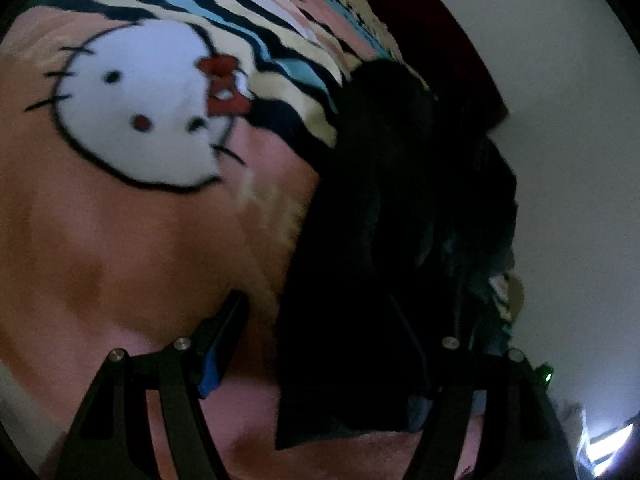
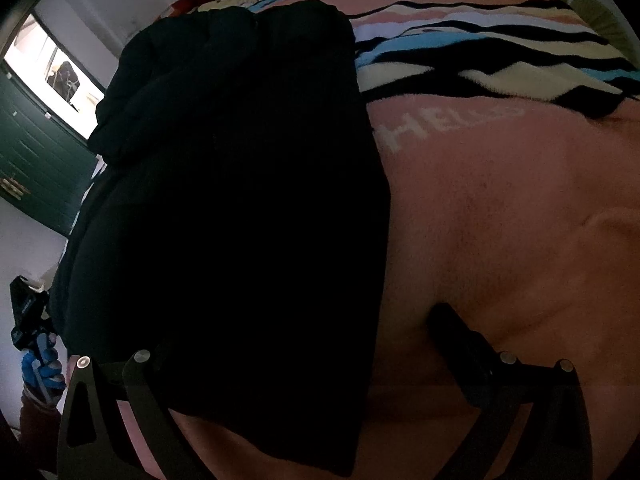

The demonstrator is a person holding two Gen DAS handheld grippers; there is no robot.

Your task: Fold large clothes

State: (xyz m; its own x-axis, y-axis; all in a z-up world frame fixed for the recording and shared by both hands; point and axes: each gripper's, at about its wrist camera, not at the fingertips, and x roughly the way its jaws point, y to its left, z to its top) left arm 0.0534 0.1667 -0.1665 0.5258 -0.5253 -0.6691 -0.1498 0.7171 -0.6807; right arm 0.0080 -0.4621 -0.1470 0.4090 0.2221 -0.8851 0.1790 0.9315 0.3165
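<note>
A soft, bulky black garment, lying on the pink cartoon-cat blanket, was judged best gripped at its near hem, both left gripper and right gripper being spread apart.

Your left tongs are showing black triangular link arms with round silver screws at the joints and a blue pad on one finger. Your right tongs are wearing the same black arms and silver screws. A small green light is glowing beside the left ones.
</note>
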